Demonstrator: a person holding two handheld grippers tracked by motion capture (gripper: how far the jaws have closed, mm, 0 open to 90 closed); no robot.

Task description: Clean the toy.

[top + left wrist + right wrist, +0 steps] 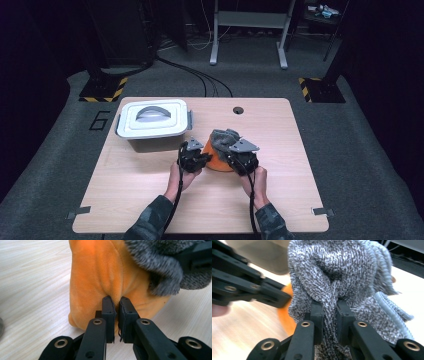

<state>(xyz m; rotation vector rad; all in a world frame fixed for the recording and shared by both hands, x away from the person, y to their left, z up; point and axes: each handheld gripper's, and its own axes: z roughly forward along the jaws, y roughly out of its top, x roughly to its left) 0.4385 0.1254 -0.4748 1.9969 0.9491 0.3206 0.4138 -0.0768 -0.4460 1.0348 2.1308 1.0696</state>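
Note:
An orange plush piece [216, 160] lies at the middle of the wooden table with a grey knitted cloth [223, 137] over its top. My left gripper [116, 302] is shut on a fold of the orange plush [100, 272], and the grey cloth [160, 270] hangs at the upper right of that view. My right gripper [329, 307] is shut on a bunched strand of the grey cloth [337, 267]; a sliver of orange [287, 315] shows beneath it. From above, the left gripper [202, 159] and right gripper [231, 159] sit on either side of the plush.
A white lidded box [154, 118] with a grey handle stands at the back left of the table [150, 200]. A round hole [238, 110] lies near the far edge. Cables and a metal frame stand on the floor beyond.

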